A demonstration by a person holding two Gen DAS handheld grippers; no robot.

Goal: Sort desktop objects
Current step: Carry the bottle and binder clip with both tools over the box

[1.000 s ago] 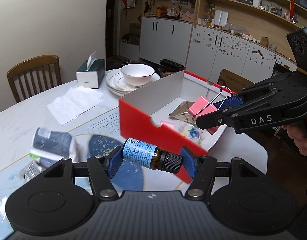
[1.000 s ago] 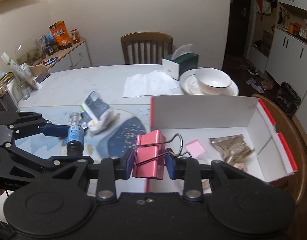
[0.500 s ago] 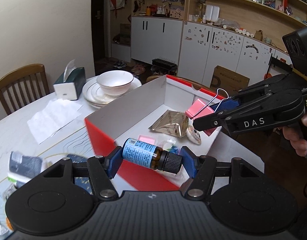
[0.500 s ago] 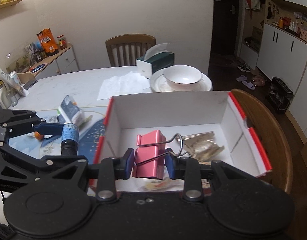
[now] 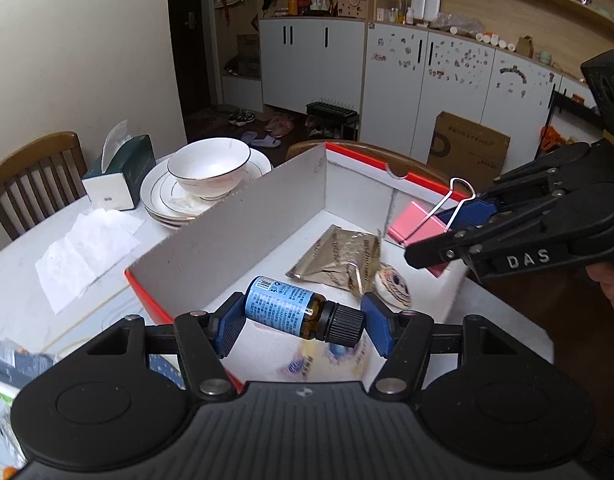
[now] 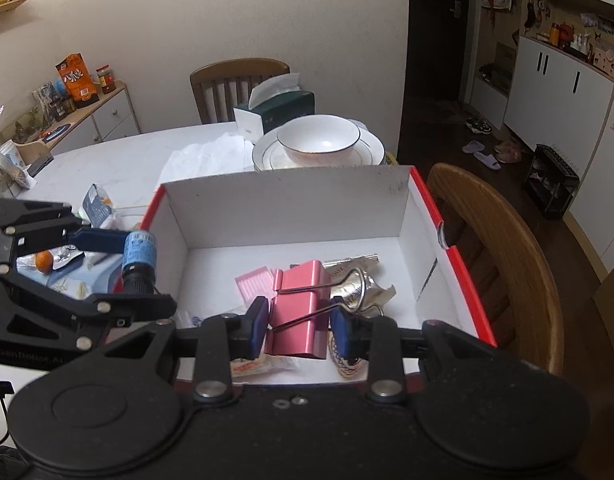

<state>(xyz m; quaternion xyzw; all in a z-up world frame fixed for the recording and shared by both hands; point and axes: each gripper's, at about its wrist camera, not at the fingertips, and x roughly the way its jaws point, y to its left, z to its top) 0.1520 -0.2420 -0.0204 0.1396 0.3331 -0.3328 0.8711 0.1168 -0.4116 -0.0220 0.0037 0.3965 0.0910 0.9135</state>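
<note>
While both my grippers hang over the red-rimmed cardboard box [image 6: 451, 254], it now fills each view, nearer than a second ago. Only my right wrist view shows the pink tray [image 6: 255, 282] on the box floor; the left shows open floor beside the gold foil packet [image 5: 339, 258]. My right gripper [image 6: 299, 324] clamps the pink binder clip [image 6: 298, 308]; my left gripper [image 5: 305, 322] clamps the blue-labelled amber bottle [image 5: 303, 311], as before.
</note>
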